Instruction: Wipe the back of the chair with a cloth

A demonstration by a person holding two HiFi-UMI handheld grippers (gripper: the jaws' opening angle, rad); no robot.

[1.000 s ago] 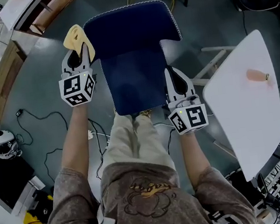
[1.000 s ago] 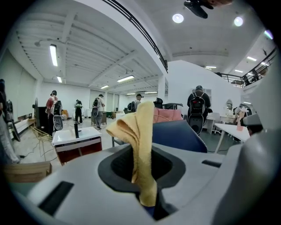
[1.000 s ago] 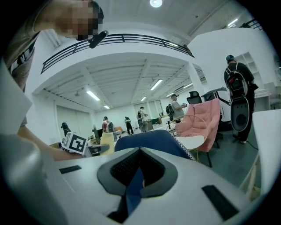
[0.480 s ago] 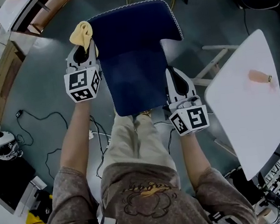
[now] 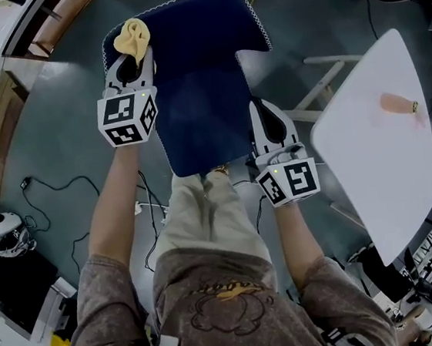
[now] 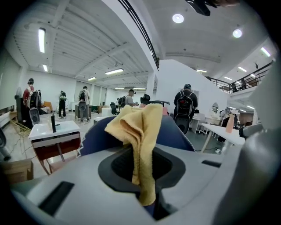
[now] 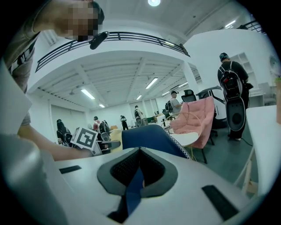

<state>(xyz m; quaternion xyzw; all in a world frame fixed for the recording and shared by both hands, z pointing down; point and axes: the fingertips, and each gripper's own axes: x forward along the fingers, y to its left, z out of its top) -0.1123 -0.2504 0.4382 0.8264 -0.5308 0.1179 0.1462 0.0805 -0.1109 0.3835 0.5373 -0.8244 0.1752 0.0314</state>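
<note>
The yellow cloth (image 6: pixel 139 132) is pinched between the closed jaws of the left gripper (image 5: pixel 130 62). Its bunched top sticks out past the jaw tips, right against the dark blue chair (image 5: pixel 199 61) back just ahead of them, at the back's upper left corner. The right gripper (image 5: pixel 266 120) has its jaws clamped on the chair's thin blue edge – a strip of it runs between them. A white table (image 5: pixel 369 158) lies just beyond the outer side of the right jaws.

Grey-green floor (image 5: pixel 57 140) carries everything. Black cables (image 5: pixel 54 181) trail across it, left of and nearer me than my left fingers (image 5: pixel 116 75). White counter (image 5: pixel 371 174) stands right of my right fingers (image 5: pixel 287 131); one pink item (image 5: pixel 398 102) lies on its far end.
</note>
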